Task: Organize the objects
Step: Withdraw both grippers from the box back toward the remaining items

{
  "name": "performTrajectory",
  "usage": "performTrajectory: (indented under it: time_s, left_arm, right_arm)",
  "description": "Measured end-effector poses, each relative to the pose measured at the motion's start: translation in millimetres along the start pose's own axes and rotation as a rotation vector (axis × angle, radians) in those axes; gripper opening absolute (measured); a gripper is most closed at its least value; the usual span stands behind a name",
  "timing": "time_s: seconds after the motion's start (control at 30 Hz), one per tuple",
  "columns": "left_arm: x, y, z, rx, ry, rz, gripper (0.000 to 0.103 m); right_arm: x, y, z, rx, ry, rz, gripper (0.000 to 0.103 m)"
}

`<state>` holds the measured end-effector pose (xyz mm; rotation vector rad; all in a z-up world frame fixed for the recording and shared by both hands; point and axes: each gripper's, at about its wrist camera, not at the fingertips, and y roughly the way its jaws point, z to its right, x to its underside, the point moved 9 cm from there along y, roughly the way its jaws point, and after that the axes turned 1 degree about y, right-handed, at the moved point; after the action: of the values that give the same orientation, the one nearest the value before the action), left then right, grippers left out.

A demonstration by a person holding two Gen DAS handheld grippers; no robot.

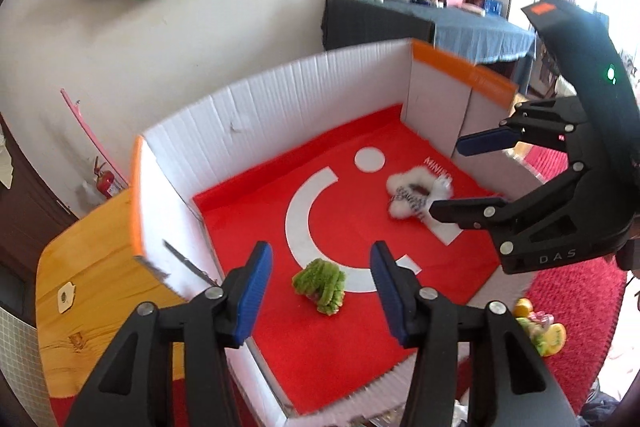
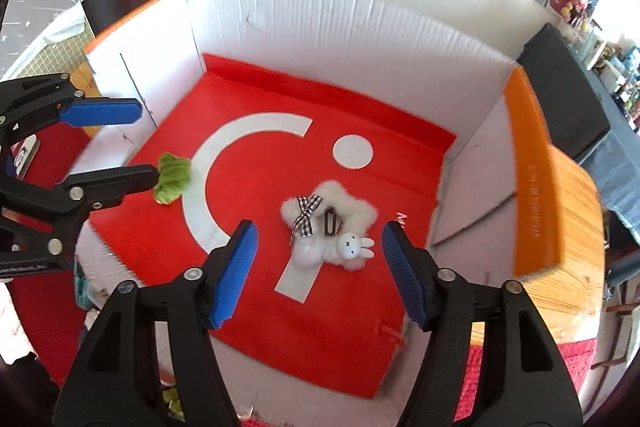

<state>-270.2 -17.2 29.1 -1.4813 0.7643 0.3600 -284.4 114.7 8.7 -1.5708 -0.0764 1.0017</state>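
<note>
- nearest, in the left wrist view: left gripper (image 1: pixel 322 291) spread wide and empty, hovering over the green fuzzy clip (image 1: pixel 320 285), which lies between the fingers' line of sight on the red mat (image 1: pixel 340 339).
- in the right wrist view: right gripper (image 2: pixel 318 275) likewise spread wide, holding nothing, poised above the white fluffy star clip (image 2: pixel 330 227) with its checked ribbon and small rabbit face.
- both clips already inside the white box (image 1: pixel 256 115), well apart from each other, each resting on the red mat near the white arc printed there.
- outside the box, at its near right corner: small yellow and green toys (image 1: pixel 540 327) on the red cloth, probably not yet sorted.
- risks, judged from here: soft fuzzy pile squashing or slipping out of a shallow pinch; fingers catching the mat instead of the clip and dragging it; the two grippers bumping in the tight box if both descend together; a low box wall knocked by a finger on the way in or out.
- farther back: wooden table (image 1: pixel 80 267) under the box, then wall and cluttered shelf.
</note>
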Motion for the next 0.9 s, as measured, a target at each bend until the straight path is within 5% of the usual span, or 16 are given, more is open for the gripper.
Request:
performTrajectory:
  time_s: [0.17,0.57,0.63,0.9]
  left_arm:
    - [0,-45,-2,-0.015,-0.020,0.089,0.058]
    - [-5,-143,7,-0.069,-0.094,0.350,0.088]
    - [0,-158,10,-0.070,-0.119,0.384,0.101]
    - [31,-182,15,-0.015,-0.264,0.441,0.103]
  right_arm:
    - [-17,-24,1,-0.015,0.027,0.068,0.071]
    - [-30,-103,-16,-0.015,0.060,0.307,0.079]
    - [-25,-119,-18,-0.017,0.080,0.352,0.081]
    - [4,-153,-20,0.001,0.149,0.461,0.089]
